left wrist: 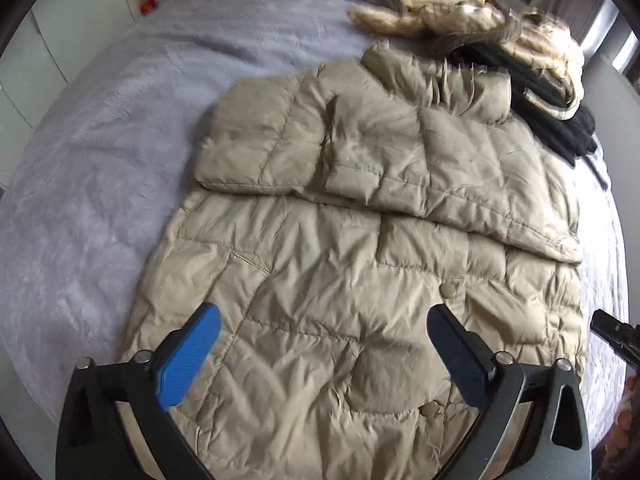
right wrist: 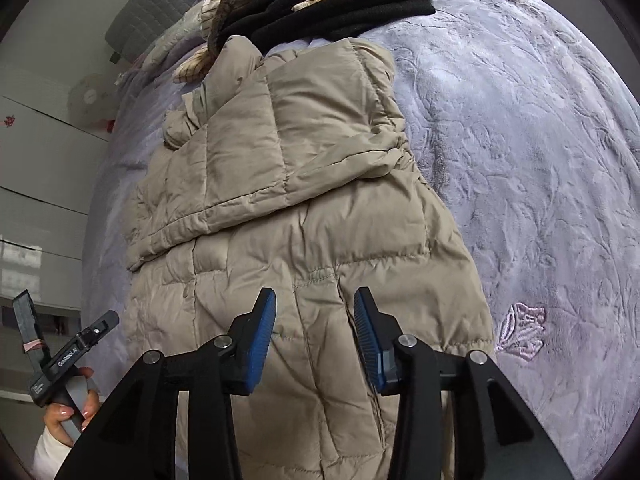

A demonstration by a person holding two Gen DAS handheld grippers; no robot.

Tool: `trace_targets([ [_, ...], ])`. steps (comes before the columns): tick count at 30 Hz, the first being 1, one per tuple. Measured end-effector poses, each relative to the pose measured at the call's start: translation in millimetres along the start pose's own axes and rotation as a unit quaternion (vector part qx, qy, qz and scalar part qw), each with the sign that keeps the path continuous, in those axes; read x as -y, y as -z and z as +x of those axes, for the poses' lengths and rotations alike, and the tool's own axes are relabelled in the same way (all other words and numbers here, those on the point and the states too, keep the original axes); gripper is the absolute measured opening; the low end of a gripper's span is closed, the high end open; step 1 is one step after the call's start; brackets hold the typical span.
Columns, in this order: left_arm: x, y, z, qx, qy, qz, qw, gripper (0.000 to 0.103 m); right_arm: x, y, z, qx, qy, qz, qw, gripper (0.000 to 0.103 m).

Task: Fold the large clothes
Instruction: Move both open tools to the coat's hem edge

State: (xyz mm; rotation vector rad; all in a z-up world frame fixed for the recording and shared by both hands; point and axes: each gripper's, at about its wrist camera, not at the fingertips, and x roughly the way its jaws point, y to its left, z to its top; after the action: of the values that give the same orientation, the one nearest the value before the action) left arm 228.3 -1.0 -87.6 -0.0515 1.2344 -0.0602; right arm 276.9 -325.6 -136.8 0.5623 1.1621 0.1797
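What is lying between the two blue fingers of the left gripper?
In the left wrist view, the left gripper is open, and between its fingers lies only the beige puffer jacket, its quilted lower part with two snap buttons.

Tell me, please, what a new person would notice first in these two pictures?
First comes the big beige puffer coat spread on the lilac bedspread, its sleeves folded across the chest. Beyond its collar lies a heap of black and cream clothes. Both the left gripper and the right gripper hang over the hem with jaws open.

Both wrist views close above, sharing the beige coat (left wrist: 360, 280)
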Motion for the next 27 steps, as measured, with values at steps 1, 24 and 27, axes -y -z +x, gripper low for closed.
trace_targets([
  [1,0.6,2.3,-3.1,-0.006,0.000,0.004,1.0000,0.103,-2.1,2.4,-2.8,0.000,0.001,-0.002,1.000,0.046],
  [24,-55.7,57.6,-49.0,-0.041,0.008,0.069,0.9967,0.103,-75.1,102.5,-41.6,0.023,-0.002,0.060,0.998,0.103],
  [27,-68.6,63.3,-54.1,-0.033,-0.002,0.083,0.9960,0.103,-80.3,119.5,-47.9,0.031,-0.009,0.083,0.996,0.103],
])
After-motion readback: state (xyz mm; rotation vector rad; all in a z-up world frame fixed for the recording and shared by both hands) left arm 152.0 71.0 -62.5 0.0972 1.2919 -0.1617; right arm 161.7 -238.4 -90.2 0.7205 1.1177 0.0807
